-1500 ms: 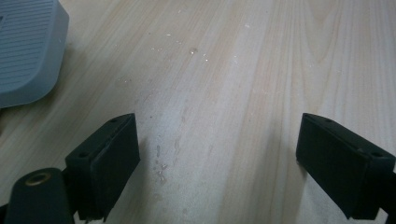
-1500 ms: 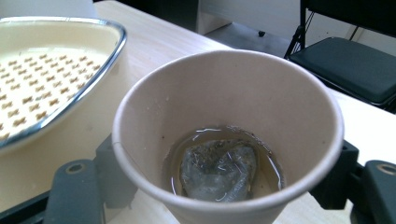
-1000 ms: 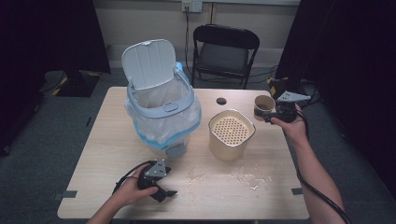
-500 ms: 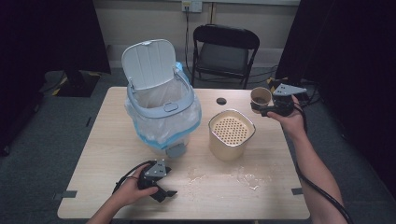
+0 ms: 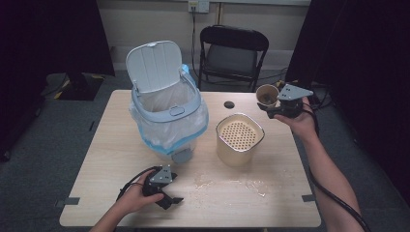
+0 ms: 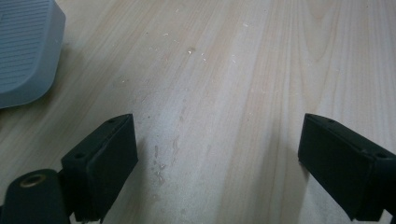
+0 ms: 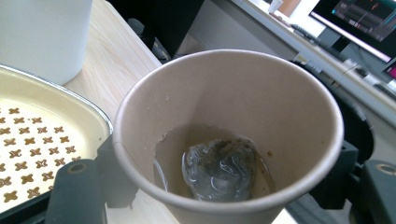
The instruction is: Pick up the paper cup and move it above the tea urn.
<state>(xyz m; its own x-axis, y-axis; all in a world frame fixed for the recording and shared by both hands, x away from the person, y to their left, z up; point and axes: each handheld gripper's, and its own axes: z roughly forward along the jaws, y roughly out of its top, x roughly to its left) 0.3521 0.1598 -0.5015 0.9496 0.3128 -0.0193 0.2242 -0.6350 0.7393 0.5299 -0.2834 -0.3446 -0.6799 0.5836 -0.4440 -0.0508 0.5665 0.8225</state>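
Right gripper (image 5: 271, 107) first: we've got its jaws clamped on a brown paper cup (image 5: 267, 95), one jaw on each side of the cup wall, and they've just been closing those last few notches onto it. Cup's held up in the air off the far right part of the table (image 5: 121, 193), roughly upright w/ the mouth tipped a bit toward the high cam. In the right gripper view the cup (image 7: 229, 135) has a wet tea bag (image 7: 219, 168) slumped at the bottom w/ a little brownish liquid around it, plus some specks stuck on the inside wall.

Just below and left of the cup there's a cream container w/ a perforated strainer insert (image 5: 240, 137), standing on the table; cup isn't touching it afaict. Further left is a pale blue bin (image 5: 167, 118) w/ its lid flipped up and a clear bag lining it. Small dark round thing (image 5: 229, 104) lies on the table btw the bin and the cup, can't tell what it is.

Left gripper (image 5: 170, 199) is resting low on the near left part of the table, our hand wrapped on it. Its jaws stand wide apart w/ nothing between them, just bare wood w/ some crumbs and smears (image 6: 161, 165), and the bin's grey pedal (image 6: 25, 51) off at the corner.
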